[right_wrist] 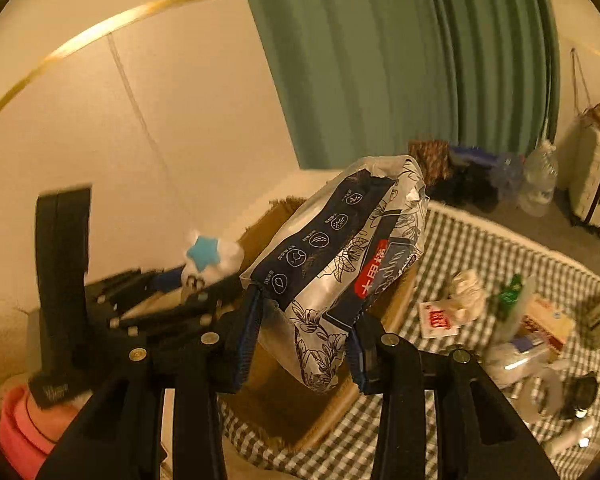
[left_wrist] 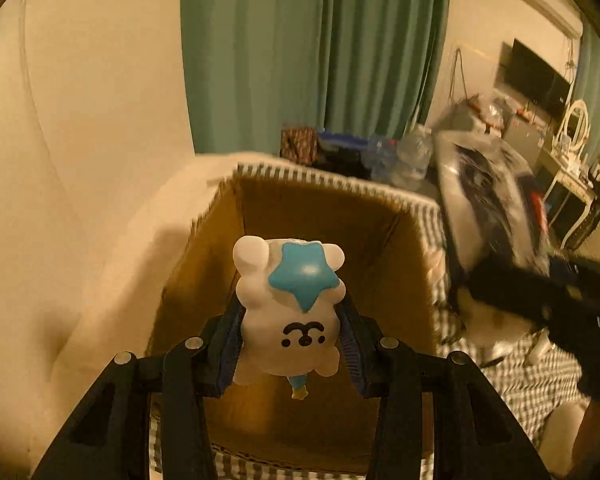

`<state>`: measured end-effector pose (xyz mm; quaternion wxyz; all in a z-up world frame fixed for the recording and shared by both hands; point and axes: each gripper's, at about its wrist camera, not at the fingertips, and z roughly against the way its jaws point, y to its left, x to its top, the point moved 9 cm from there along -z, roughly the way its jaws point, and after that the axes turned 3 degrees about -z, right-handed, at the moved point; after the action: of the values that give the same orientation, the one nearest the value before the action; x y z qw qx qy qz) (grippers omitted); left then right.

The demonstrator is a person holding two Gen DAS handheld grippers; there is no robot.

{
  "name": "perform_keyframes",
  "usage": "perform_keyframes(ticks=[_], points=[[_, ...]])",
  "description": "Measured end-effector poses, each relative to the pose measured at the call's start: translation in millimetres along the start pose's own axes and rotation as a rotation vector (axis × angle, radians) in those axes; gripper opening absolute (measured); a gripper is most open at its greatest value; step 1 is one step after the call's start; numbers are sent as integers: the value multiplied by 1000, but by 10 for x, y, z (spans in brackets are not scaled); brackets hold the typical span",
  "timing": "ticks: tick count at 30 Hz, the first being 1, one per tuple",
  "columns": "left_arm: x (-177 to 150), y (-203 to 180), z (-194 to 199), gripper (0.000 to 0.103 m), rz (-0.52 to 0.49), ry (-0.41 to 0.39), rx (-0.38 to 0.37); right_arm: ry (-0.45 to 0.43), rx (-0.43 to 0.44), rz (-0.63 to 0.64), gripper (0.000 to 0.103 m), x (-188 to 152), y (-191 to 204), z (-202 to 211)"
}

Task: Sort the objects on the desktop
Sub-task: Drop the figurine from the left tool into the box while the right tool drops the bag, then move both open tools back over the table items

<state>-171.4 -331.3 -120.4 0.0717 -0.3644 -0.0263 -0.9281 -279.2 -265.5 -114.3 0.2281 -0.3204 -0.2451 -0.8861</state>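
A white toy figure (left_wrist: 290,316) with a blue star on its head is pinched at the sides between the blue pads of my left gripper (left_wrist: 291,340). It hangs over an open cardboard box (left_wrist: 396,280). My right gripper (right_wrist: 306,320) is shut on a tissue pack (right_wrist: 340,248) with a white and navy floral wrapper and a red label, held over the same cardboard box (right_wrist: 268,396). In the right wrist view the left gripper (right_wrist: 192,276) and the toy figure (right_wrist: 206,256) show at the left. In the left wrist view the tissue pack (left_wrist: 484,200) is a blur at the right.
The box stands on a checked cloth (right_wrist: 460,240). To its right lie a crumpled tissue (right_wrist: 466,288), a red-lettered packet (right_wrist: 438,320), a tape roll (right_wrist: 544,392) and small cartons. A water bottle (right_wrist: 538,184) stands beyond. A pink item (right_wrist: 20,428) is at lower left.
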Motion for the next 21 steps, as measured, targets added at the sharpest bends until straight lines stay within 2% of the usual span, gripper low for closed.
perform_keyframes(ticks=[1, 3, 4, 5, 6, 8, 11, 14, 18, 21], points=[[-39, 22, -47, 50, -6, 10, 9, 14, 0, -8, 41, 5, -4, -96], [-102, 47, -106, 75, -18, 20, 55, 34, -8, -29, 45, 17, -80, -238], [-121, 57, -129, 80, -25, 22, 68, 48, -8, -38, 55, 20, -92, -300], [-138, 33, -123, 85, -28, 20, 74, 53, -12, -52, 71, 32, -116, -335], [-147, 25, -123, 87, -31, 20, 82, 45, -16, -60, 74, 53, -130, -337], [-144, 0, -108, 92, -33, 28, 96, 31, -10, -57, 74, 88, -129, -309], [-139, -50, -17, 92, -31, 24, 100, 6, -22, -56, 74, 162, -141, -176], [-112, -171, 140, 94, -30, 3, 79, -58, -34, -66, 74, 193, -230, 158], [-16, -480, 420, 103, -4, -58, 38, -115, -84, -113, 79, 57, -599, 694], [-4, -882, 551, 103, -6, -81, -37, -133, -198, -159, 79, -177, -1071, 1082]])
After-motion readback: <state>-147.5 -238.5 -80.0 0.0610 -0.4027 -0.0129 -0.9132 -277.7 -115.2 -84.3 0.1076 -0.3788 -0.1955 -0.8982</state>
